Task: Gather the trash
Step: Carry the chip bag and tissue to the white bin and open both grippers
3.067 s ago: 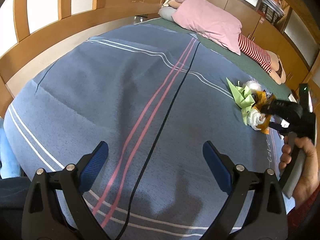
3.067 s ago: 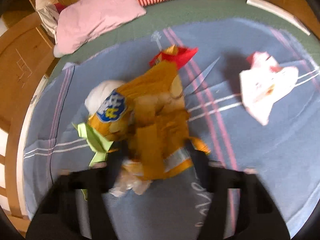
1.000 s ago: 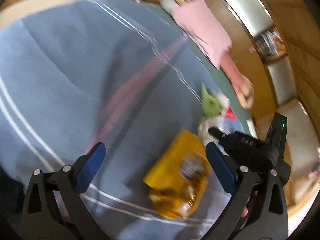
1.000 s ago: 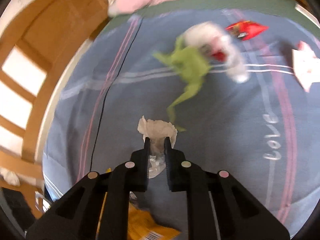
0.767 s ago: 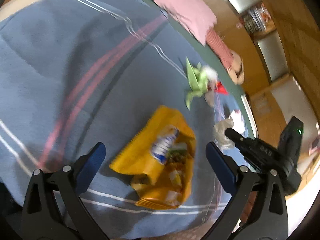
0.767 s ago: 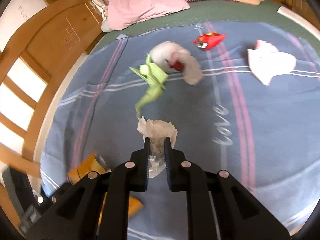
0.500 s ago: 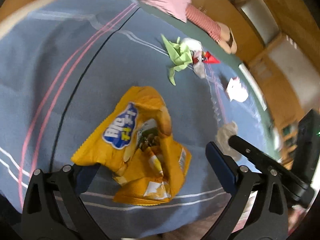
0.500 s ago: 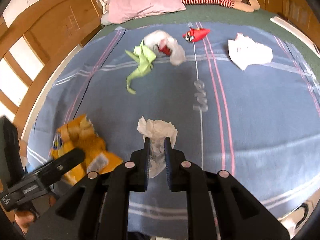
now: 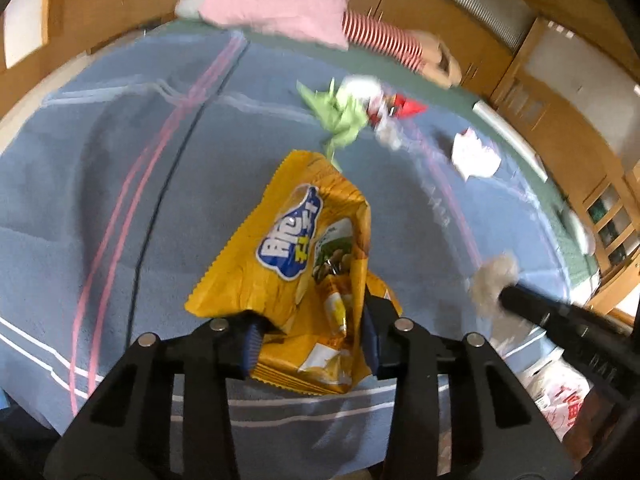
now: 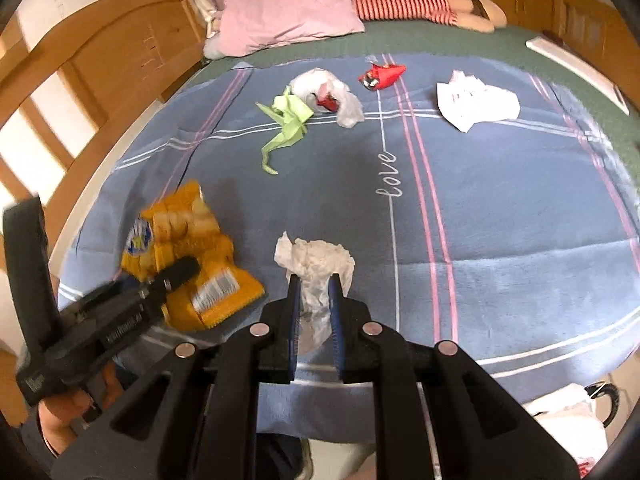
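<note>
My left gripper (image 9: 308,324) is shut on a crumpled yellow snack bag (image 9: 296,248) at the near edge of the blue blanket (image 9: 120,160); the bag also shows in the right wrist view (image 10: 188,256). My right gripper (image 10: 314,292) is shut on a crumpled white tissue (image 10: 316,268), which also shows at the right of the left wrist view (image 9: 492,276). Farther back on the blanket lie a green paper scrap (image 10: 286,120), a white plastic wrapper (image 10: 328,92), a red wrapper (image 10: 380,74) and a white crumpled paper (image 10: 476,104).
A pink pillow (image 10: 288,16) and a striped doll (image 10: 404,4) lie at the head of the bed. A wooden bed frame (image 10: 100,80) runs along the left. A white plastic bag with red print (image 9: 560,396) sits below the bed edge at the right.
My left gripper has closed on the yellow snack bag, which lay between its open fingers before. My right gripper still holds the tissue and has drawn back toward the near edge.
</note>
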Available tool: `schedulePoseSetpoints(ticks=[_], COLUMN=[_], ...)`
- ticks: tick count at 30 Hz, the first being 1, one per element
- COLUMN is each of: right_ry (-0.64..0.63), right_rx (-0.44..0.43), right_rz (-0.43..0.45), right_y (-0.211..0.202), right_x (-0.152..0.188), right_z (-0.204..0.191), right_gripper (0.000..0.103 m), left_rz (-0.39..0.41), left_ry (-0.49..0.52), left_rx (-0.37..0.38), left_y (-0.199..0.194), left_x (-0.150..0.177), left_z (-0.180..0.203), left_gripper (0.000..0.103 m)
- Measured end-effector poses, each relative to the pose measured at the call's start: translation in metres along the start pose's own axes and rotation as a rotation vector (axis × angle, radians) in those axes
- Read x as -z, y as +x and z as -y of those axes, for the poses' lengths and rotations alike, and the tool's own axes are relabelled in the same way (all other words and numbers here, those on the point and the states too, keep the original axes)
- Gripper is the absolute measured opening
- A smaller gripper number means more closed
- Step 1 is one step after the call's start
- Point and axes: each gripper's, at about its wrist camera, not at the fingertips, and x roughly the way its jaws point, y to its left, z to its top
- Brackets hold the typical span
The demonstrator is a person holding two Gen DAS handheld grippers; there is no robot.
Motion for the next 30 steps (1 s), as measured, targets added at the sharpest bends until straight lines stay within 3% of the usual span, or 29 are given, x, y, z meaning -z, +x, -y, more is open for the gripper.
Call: schedulePoseSetpoints(ticks=[2,4,9,14,19,22,23,24,30], right_ry=[-0.013,-0.023,-0.031,-0.033,-0.019,0.001,0.016,0.052,0.37], right_rx=[-0.024,-0.051,-0.095,-0.011,0.06,0.071,0.088,0.105,0.04], right_rz=[0.002,0.013,0.04,0.04,-0.061,-0.108,-0.084,-0.04,0.164], right_y=[-0.007,-0.018,-0.059,-0.097,-0.109,-0.115,-0.121,-0.131,-0.173], right_x=[0.005,0.009,0.026,0.058,0.096,0.114,0.116,0.116,0.109], right_z=[-0.004,-0.007,0.004,0.03,0.06,0.077,0.083,0.091,0.143], right_gripper=[0.015,0.015,0.015,0.015,0.017,0.047,0.066,0.072,0.072], left_rz=[0.096,0.138,0.153,0.143,0.115,0.07,0.052,0.036,-0.101], left_ry=[-0.001,0.001,0.018,-0.008,0.014,0.06,0.081,0.104,0.258], left_rx=[0.043,0.057,0.119,0.175,0.233,0.282,0.305,0.33,0.502], left_y=[-0.022,-0.034,-0.048,-0.055,-0.069,-0.072,-0.072,-0.074,-0.08], left_x=[0.0,0.004,0.017,0.025,0.046,0.063,0.068,0.074,0.11], left_z=[0.0,0.0,0.007,0.012,0.033,0.055,0.064,0.075,0.135], left_gripper=[0.04,0.04,0.04,0.04,0.04,0.04,0.04,0.04,0.041])
